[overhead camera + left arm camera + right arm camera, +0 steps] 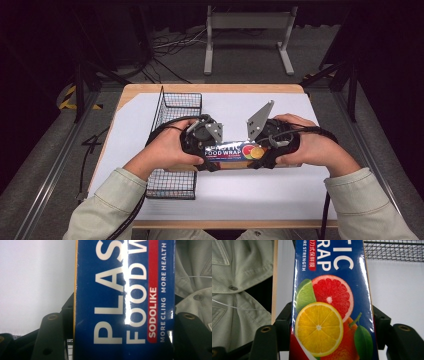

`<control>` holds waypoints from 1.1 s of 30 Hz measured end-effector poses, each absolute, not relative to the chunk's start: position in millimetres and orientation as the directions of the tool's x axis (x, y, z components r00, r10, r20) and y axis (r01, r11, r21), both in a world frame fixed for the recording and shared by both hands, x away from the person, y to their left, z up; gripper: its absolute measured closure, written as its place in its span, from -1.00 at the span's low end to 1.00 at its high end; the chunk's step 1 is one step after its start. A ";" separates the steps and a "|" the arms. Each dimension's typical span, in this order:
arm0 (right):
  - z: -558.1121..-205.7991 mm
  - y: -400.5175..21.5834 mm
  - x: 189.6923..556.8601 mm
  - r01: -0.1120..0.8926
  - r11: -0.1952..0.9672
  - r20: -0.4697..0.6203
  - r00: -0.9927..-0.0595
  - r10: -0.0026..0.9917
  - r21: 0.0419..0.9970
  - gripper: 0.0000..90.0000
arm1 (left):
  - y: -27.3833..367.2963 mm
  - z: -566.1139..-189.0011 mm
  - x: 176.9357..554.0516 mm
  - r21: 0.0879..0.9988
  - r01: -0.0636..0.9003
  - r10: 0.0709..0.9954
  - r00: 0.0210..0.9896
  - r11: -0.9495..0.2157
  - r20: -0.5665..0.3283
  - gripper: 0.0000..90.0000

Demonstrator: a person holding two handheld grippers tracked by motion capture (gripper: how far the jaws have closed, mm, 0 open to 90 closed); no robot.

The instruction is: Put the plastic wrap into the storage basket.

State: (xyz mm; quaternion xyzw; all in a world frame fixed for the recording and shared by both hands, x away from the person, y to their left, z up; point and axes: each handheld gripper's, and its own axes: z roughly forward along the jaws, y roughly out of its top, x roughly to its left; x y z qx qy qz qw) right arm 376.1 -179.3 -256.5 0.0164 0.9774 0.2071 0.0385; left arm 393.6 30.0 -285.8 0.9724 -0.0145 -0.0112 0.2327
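Note:
A long blue box of plastic food wrap (pixel 234 150), printed with citrus slices, is held level just above the white-covered table (pixel 260 192), between my two grippers. My left gripper (pixel 204 148) is shut on the box's left end; in the left gripper view its black jaws press on both sides of the box (pixel 125 290) with the white lettering. My right gripper (pixel 270 146) grips the right end; in the right gripper view its jaws sit against both edges of the box (pixel 329 315) at the fruit picture. Hands wrap both grippers.
A black wire basket (pixel 176 102) stands on the table's left half, right behind and under my left hand; its mesh (pixel 392 250) also appears in the right gripper view. A grey metal stand (pixel 248 22) and cables lie on the floor beyond the table. Pale green sleeves (pixel 107 200) enter from below.

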 end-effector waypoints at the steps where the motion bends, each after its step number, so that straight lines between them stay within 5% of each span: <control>1: -256.7 -180.0 376.9 0.014 0.913 -0.066 -0.997 0.045 0.408 -0.16 | 29.7 -285.5 393.5 0.455 -0.025 -0.035 0.999 -0.890 -0.014 -0.11; 9: -256.9 -186.3 377.9 0.019 0.906 -0.087 -0.994 0.062 0.423 -0.49 | 32.3 -282.5 394.3 0.454 -0.012 -0.021 1.000 -0.891 -0.015 -0.11; 15: -234.9 -195.9 373.0 -0.005 0.818 -0.114 -0.991 0.074 0.575 -0.57 | 29.1 -280.2 394.9 0.455 -0.001 -0.010 1.000 -0.891 -0.019 -0.11; 21: -224.8 -208.8 370.4 0.001 0.730 -0.145 -0.980 0.137 0.684 -0.57 | 28.9 -277.6 406.1 0.420 0.068 0.061 0.998 -0.905 -0.029 -0.11; 33: -237.8 -228.6 359.9 0.023 0.672 -0.140 -0.972 0.188 0.740 -0.56 | 33.7 -276.9 434.4 0.462 0.212 0.223 0.974 -0.861 -0.030 -0.11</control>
